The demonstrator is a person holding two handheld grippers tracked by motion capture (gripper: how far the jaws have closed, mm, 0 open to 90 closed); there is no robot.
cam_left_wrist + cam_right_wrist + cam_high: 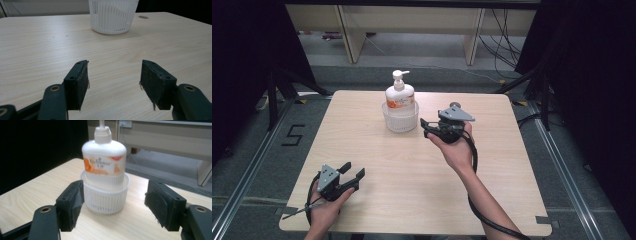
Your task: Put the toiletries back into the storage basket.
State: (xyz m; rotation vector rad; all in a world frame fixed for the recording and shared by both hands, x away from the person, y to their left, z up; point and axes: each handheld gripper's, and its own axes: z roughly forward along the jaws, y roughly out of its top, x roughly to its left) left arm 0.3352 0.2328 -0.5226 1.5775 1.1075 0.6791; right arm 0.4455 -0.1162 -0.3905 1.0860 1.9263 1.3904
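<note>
While we look down from the high view, we count one pump bottle standing upright in one white basket at the far middle of the tabletop. Two grippers are up: our right gripper sits just beside the basket, on its right, fingers spread and pointing at it, not touching. Our left gripper waits near the front-left corner, well apart from the basket, its fingers spread too, with nothing between them.

Over to the left gripper view: two black fingers stand wide apart above bare wood, and the ribbed basket shows at the top, far ahead.

Now the right gripper view: one bottle, white with an orange label, fills the centre, its lower part sunk in the basket. Our two fingers flank the basket, one on each side, open and clear of its wall, gripping nothing.
</note>
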